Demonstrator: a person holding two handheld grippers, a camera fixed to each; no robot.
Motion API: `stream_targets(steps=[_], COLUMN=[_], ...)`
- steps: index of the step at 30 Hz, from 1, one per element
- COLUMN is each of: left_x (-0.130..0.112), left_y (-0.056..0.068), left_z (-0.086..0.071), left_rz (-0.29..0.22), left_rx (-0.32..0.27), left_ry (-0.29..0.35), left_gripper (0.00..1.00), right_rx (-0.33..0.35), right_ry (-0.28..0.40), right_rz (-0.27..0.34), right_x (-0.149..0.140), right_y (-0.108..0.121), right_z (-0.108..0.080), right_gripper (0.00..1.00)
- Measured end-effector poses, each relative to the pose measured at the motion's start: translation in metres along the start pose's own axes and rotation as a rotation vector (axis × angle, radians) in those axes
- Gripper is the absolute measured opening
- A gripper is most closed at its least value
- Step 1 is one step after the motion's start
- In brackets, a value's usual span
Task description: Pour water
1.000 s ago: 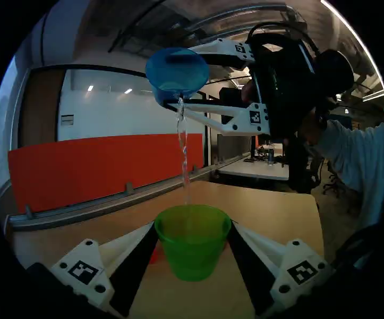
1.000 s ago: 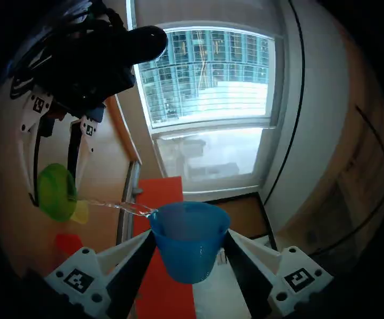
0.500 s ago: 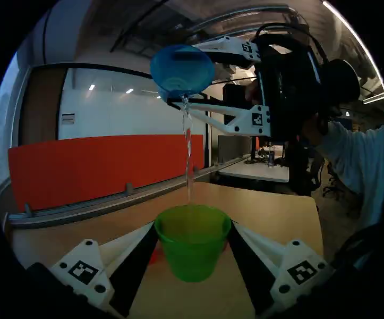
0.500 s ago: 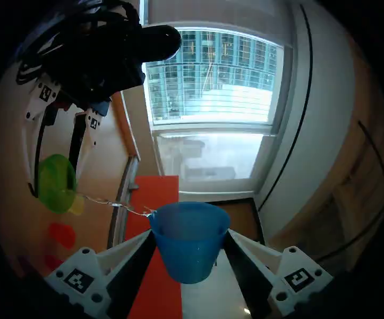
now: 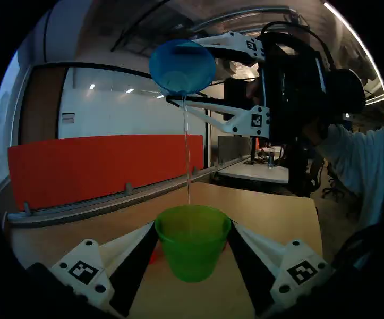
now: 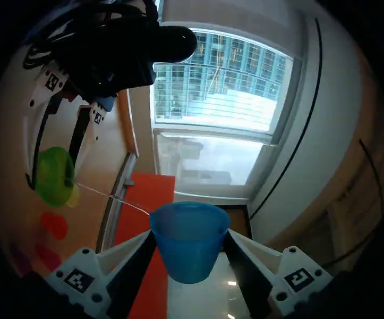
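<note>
Right gripper [image 6: 190, 236] clamps blue cup [image 6: 190, 254] tipped overhead so thin stream [image 5: 186, 154] falls into green cup [image 5: 192, 252], clamped level in left gripper [image 5: 192, 229].

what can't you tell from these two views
- How full the green cup is: left gripper view, its own wall hides the inside.
- How much the blue cup holds: right gripper view, its wall hides the inside.
- What the red patches are: right gripper view, blurred and small near the edge.

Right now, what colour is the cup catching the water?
The receiving cup is translucent green, clearest in the left gripper view.
</note>
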State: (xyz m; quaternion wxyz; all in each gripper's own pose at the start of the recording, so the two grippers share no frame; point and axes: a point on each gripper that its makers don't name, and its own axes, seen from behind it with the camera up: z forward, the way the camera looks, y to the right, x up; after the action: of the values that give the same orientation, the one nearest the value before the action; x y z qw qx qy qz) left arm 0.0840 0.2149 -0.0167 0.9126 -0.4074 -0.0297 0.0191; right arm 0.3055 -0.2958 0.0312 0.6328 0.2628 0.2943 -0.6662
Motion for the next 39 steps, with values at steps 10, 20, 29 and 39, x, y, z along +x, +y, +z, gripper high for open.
stream_targets(steps=[10,20,29,39], left_x=[0.000,0.005,0.006,0.009], left_y=[-0.001,0.000,-0.002,-0.003], left_z=[0.002,0.002,0.000,-0.002], left_rz=[-0.005,0.002,0.002,0.007], left_rx=[0.002,0.001,0.007,0.013], left_ry=[0.000,0.007,0.009,0.012], left_gripper=[0.88,0.88,0.88,0.88], right_rx=[-0.010,-0.012,0.001,0.048], right_ry=[0.008,0.012,0.007,0.017], right_rz=[-0.042,0.006,0.224,0.556], right_x=[0.008,0.009,0.002,0.006], right_y=[0.001,0.002,-0.003,-0.019], right_z=[0.000,-0.003,-0.007,-0.016], right_gripper=[0.88,0.87,0.87,0.88])
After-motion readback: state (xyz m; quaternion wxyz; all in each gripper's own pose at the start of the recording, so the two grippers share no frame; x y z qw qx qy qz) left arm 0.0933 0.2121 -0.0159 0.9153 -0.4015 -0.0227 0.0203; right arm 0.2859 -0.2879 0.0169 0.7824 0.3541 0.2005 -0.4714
